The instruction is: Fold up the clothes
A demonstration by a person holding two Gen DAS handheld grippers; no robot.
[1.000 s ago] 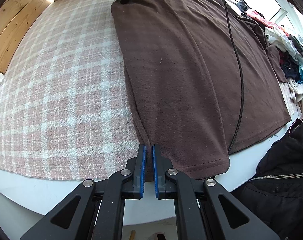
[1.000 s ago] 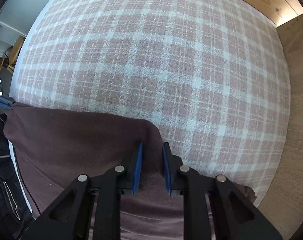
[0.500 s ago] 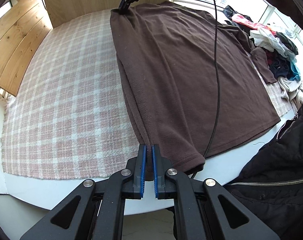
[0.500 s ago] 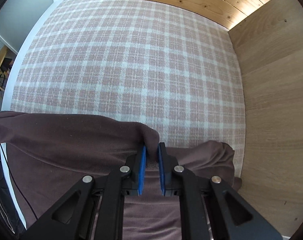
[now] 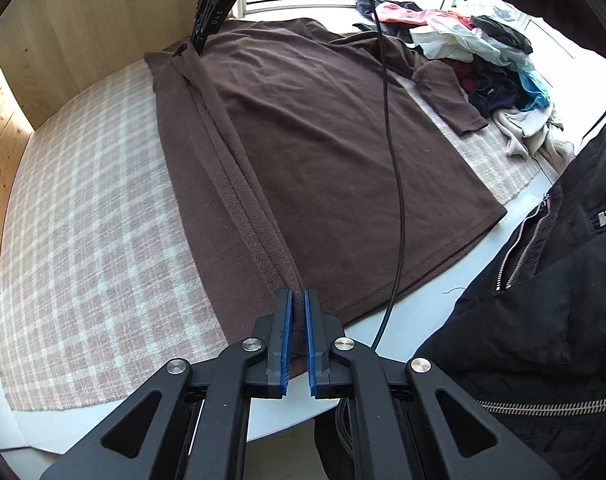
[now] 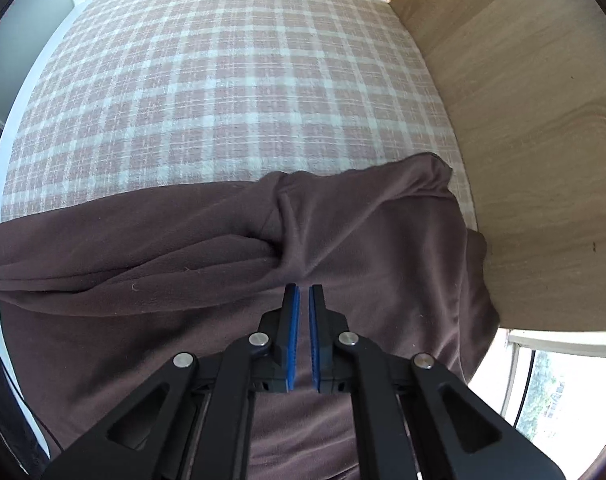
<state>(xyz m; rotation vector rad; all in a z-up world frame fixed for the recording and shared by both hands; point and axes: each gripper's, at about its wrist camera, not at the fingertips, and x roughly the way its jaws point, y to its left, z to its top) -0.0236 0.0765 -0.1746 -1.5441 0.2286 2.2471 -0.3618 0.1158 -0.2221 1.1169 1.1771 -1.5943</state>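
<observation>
Lying spread over the pink plaid blanket (image 5: 83, 216): brown fleece top (image 5: 323, 152), its one long edge raised into a taut ridge running between the two tools. Pinching the near hem end of that ridge, jaws closed tight on the cloth: left gripper (image 5: 297, 300); clamping the far corner by the wooden panel (image 6: 523, 140), pads pressed on a pulled-up fold: right gripper (image 6: 304, 292). Trailing across the top, a black cable (image 5: 395, 152); heaping beyond the sleeve, a pile of mixed clothes (image 5: 483, 56).
</observation>
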